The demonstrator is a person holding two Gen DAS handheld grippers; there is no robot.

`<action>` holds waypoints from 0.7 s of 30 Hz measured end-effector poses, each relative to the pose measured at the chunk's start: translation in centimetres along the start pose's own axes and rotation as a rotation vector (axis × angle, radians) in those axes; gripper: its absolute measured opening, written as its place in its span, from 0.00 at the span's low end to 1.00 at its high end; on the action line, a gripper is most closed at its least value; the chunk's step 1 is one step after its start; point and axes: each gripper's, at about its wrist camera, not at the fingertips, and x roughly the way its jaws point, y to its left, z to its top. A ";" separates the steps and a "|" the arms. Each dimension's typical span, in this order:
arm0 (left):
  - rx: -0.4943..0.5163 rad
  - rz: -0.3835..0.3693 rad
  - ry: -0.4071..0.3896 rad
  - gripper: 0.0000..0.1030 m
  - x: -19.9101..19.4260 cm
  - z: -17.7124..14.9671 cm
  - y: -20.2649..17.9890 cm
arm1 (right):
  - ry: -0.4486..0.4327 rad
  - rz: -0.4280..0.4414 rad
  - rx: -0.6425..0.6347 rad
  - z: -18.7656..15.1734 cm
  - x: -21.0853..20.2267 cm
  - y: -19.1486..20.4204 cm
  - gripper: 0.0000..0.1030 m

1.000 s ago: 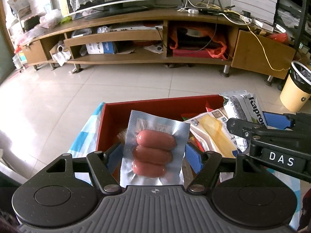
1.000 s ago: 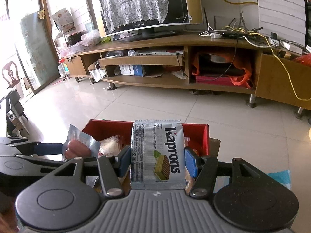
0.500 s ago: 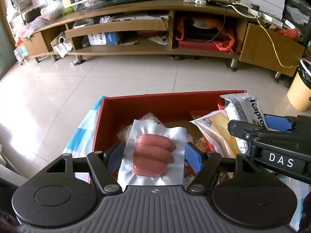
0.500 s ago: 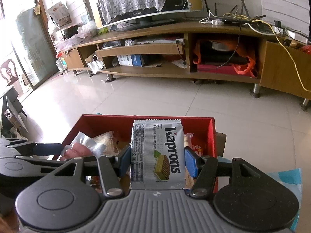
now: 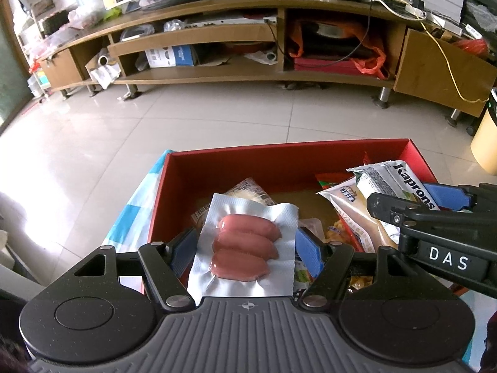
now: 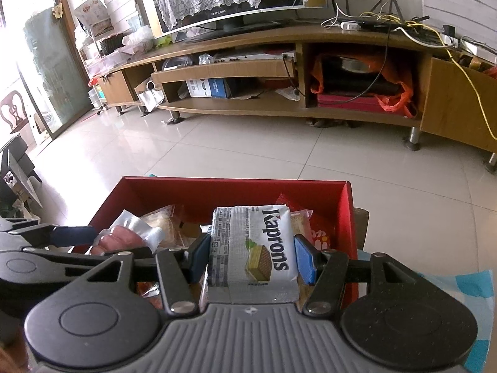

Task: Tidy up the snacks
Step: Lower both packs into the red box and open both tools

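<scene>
A vacuum pack of three pink sausages (image 5: 245, 245) sits between the blue pads of my left gripper (image 5: 245, 248), which is shut on it just above the red box (image 5: 279, 163). My right gripper (image 6: 251, 255) is shut on a silver Kaprons wafer pack (image 6: 251, 248), held over the right half of the same red box (image 6: 236, 192). The wafer pack (image 5: 400, 186) and right gripper (image 5: 435, 214) show at the right of the left wrist view. In the right wrist view the sausage pack (image 6: 124, 236) and left gripper (image 6: 71, 236) appear at the left.
Several snack packets (image 5: 351, 214) lie loose in the red box, which rests on a blue-and-white checked cloth (image 5: 133, 214). Beyond is tiled floor and a long wooden TV stand (image 5: 248, 46). A yellow bin (image 5: 486, 136) stands at the far right.
Both grippers have sunk toward the red box with their packs still held, and more of the box's inside shows. The sausage pack has tipped flatter.
</scene>
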 end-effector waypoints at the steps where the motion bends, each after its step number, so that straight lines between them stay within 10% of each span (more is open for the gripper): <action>1: 0.000 0.001 0.001 0.73 0.1 0.0 0.0 | 0.000 0.000 0.000 0.0 0.0 0.0 0.55; 21: -0.019 -0.007 0.007 0.79 0.3 0.2 0.1 | -0.017 -0.023 -0.018 0.4 0.4 0.0 0.55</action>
